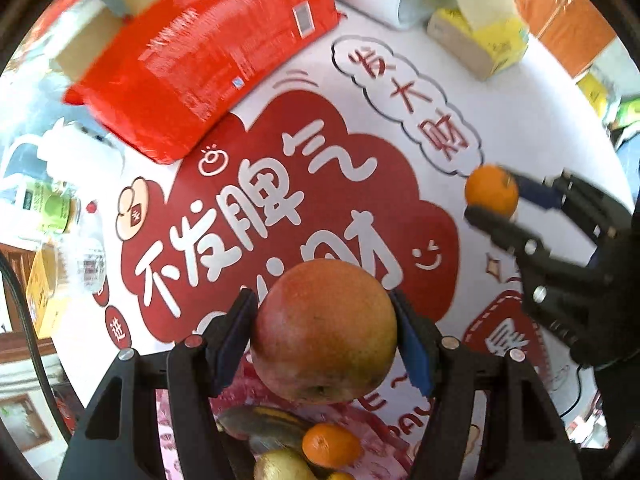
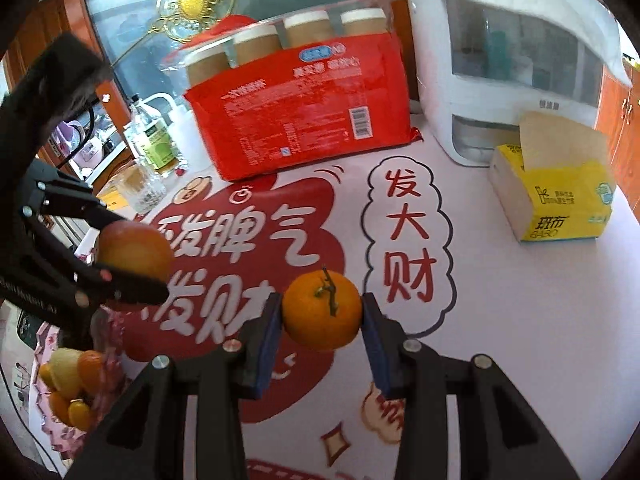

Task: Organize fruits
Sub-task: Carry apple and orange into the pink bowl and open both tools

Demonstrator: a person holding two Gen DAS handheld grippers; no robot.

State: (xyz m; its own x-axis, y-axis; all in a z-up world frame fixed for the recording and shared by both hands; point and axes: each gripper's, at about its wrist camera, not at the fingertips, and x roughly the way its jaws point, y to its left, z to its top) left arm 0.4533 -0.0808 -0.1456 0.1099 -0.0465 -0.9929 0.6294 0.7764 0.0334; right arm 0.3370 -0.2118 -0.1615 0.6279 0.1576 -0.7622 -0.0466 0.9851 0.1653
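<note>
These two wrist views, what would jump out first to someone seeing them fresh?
A big red apple clamped in the left gripper, above a pile of fruit. A stemmed orange is pinched in the right gripper. Beneath both lies a white tablecloth with bold red lettering, a red pack at its far side.

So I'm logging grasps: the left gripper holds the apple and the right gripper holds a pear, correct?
Not quite. The left gripper does hold the apple, but the right gripper holds a mandarin orange, stem showing, not a pear. The right wrist view shows it.
</note>
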